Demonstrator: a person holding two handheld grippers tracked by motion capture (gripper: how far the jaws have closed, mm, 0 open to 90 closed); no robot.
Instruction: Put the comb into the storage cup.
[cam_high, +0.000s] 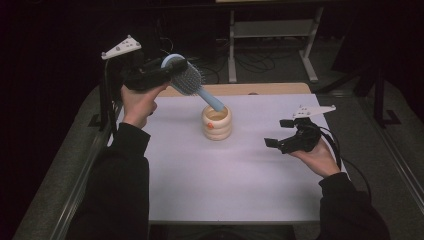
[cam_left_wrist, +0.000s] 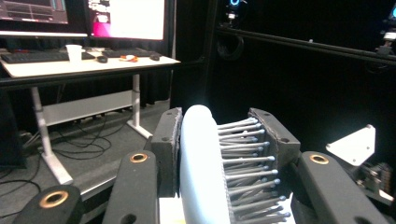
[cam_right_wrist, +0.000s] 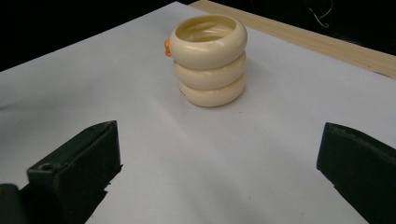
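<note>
left gripper pinching blue hairbrush head, one pad on its back, one on the bristles; handle slants toward 5 o'clock, tip at the rim of cream ringed cup. right gripper spread, empty, at 3 o'clock of cup. handle tip's contact unclear.

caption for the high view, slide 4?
Left tool clamps a blue hairbrush by its head, handle tip at the cream ringed holder; right tool open beside it.
</note>
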